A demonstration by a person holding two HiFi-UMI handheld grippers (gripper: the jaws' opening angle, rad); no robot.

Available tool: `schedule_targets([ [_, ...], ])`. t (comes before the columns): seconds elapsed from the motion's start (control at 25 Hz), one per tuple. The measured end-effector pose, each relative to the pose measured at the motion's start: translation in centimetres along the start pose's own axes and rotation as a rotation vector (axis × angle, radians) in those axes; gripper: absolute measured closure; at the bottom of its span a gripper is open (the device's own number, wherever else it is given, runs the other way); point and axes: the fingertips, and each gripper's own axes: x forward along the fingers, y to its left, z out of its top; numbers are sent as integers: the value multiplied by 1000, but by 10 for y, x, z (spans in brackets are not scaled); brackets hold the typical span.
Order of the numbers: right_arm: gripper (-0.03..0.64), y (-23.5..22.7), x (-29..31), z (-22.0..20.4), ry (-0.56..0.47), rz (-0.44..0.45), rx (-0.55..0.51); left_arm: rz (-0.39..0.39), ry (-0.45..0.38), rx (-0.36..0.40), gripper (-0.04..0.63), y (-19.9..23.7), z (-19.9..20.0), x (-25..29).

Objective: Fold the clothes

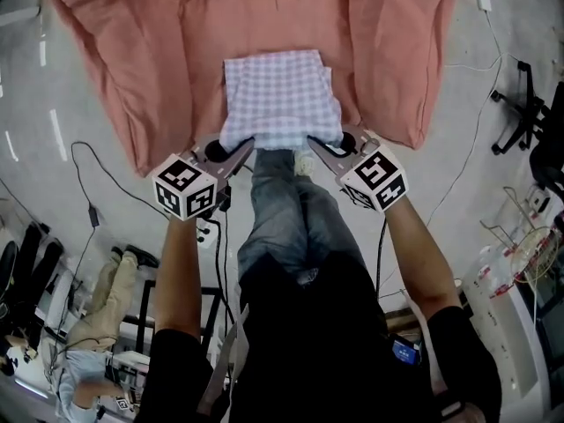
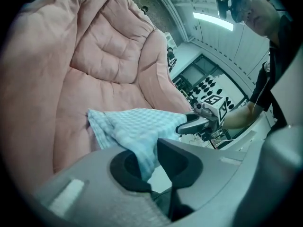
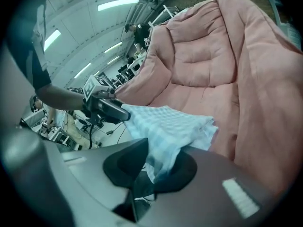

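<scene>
In the head view, a folded checked cloth (image 1: 280,95) on the pink quilt (image 1: 132,60), close to its near edge, with the left gripper (image 1: 247,148) at the near left corner and the right gripper (image 1: 313,146) at the near right corner. In the left gripper view, jaws pressed onto a hanging corner of the cloth, the rest lying on the quilt. In the right gripper view, jaws pinching the other corner in the same way.

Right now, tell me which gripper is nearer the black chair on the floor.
Right. The right gripper holds the checked cloth by the near corner that faces the black chair. The left gripper holds the other near corner, farther from it.
</scene>
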Motion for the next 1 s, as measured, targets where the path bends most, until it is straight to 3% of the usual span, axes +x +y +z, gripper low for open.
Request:
schedule_targets([
  [0.24, 544, -2, 3, -33, 26, -29, 8, 58, 64, 11, 511, 9, -33, 6],
  [0.36, 494, 0, 6, -49, 74, -30, -7, 96, 87, 7, 489, 12, -48, 3],
  [0.6, 463, -6, -6, -89, 156, -51, -5, 157, 122, -10, 474, 9, -82, -10],
  [1.0, 393, -14, -43, -93, 128, -178, 6, 173, 65, 28, 474, -26, -67, -12],
])
